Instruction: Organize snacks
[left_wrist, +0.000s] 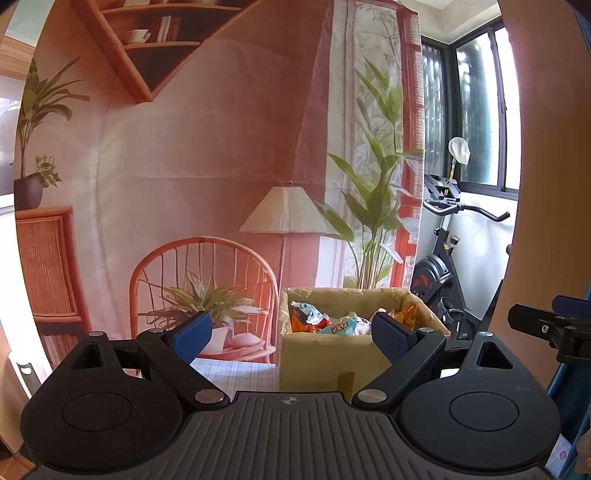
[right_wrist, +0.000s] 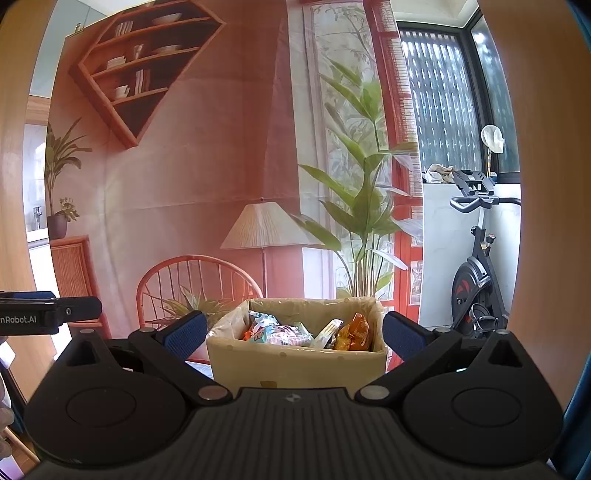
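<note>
Right wrist view: I hold my right gripper (right_wrist: 291, 332) spread wide and empty, framing the cardboard box (right_wrist: 295, 365) of snacks (right_wrist: 280, 332) just ahead. My left gripper (left_wrist: 291, 334), likewise apart and empty, faces that box, probably readying a pick.

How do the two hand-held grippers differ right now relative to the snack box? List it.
1. The right hand-held gripper frames the cardboard box squarely; the left hand-held gripper has it off toward its right finger.
2. The left one sees bare checked tablecloth between its fingers; the right one sees almost none.
Shared: both open, empty, short of the box.
</note>
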